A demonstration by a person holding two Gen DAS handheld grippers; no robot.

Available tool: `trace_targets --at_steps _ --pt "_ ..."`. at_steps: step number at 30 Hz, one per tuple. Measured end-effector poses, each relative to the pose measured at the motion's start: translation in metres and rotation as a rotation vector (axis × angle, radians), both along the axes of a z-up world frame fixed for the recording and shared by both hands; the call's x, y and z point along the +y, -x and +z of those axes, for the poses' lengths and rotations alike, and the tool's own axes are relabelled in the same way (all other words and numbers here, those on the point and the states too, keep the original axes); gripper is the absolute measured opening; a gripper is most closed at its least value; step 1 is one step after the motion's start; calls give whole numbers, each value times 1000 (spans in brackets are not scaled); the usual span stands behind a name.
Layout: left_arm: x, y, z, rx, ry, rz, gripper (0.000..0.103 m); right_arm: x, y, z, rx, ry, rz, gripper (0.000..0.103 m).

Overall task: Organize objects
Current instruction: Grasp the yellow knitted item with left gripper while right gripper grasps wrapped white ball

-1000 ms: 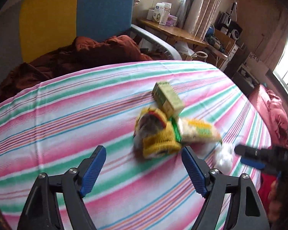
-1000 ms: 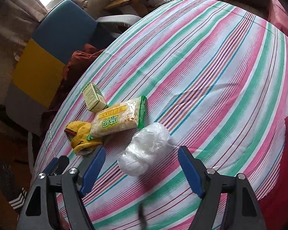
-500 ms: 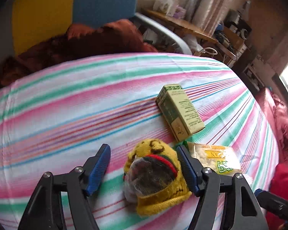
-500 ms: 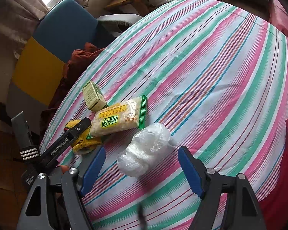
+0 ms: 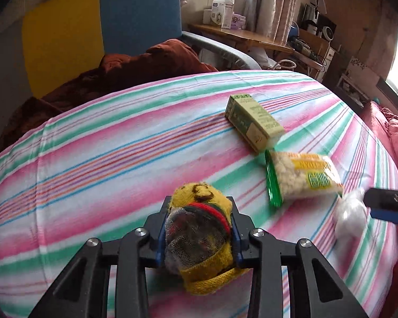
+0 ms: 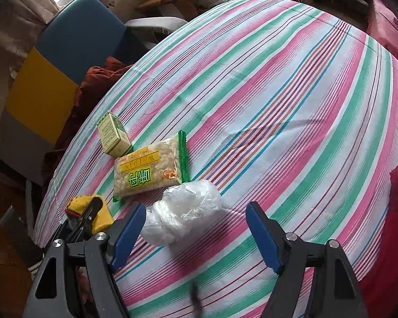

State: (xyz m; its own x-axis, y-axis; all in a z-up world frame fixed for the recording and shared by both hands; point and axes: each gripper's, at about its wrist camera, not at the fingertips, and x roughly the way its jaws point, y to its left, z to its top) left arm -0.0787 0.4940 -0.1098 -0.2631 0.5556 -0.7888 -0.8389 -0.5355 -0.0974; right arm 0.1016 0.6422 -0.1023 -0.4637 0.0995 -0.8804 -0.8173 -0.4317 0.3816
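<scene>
My left gripper (image 5: 197, 234) is shut on a yellow knitted pouch (image 5: 199, 241) with red and green bands, at the near left edge of the striped table (image 5: 106, 159). The pouch also shows in the right wrist view (image 6: 90, 213). A green and cream box (image 5: 253, 124) and a snack packet (image 5: 302, 177) lie to the right. A crumpled clear plastic bag (image 6: 183, 216) lies just ahead of my right gripper (image 6: 196, 232), which is open, its left finger beside the bag. The right gripper also shows in the left wrist view (image 5: 387, 204).
A blue and yellow chair (image 5: 98, 26) with a dark red blanket (image 5: 135, 66) stands behind the table. A wooden desk (image 5: 241, 34) with boxes is at the back. A red cushion (image 5: 392, 132) lies past the table's right edge.
My left gripper moved forward around the yellow pouch and shut on it. My right gripper stayed open by the plastic bag.
</scene>
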Motion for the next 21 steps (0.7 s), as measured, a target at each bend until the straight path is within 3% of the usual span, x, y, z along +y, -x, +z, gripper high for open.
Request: trace_targets --at_steps 9,16,21 --pt "-72 -33 1 -17 -8 23 38 -9 21 -6 -56 -38 82 79" --pt "-124 -65 2 -32 -39 50 38 -5 23 -10 -7 -7 62 79" --pt "-134 -73 2 -29 -54 46 38 -10 30 -12 4 -10 84 79"
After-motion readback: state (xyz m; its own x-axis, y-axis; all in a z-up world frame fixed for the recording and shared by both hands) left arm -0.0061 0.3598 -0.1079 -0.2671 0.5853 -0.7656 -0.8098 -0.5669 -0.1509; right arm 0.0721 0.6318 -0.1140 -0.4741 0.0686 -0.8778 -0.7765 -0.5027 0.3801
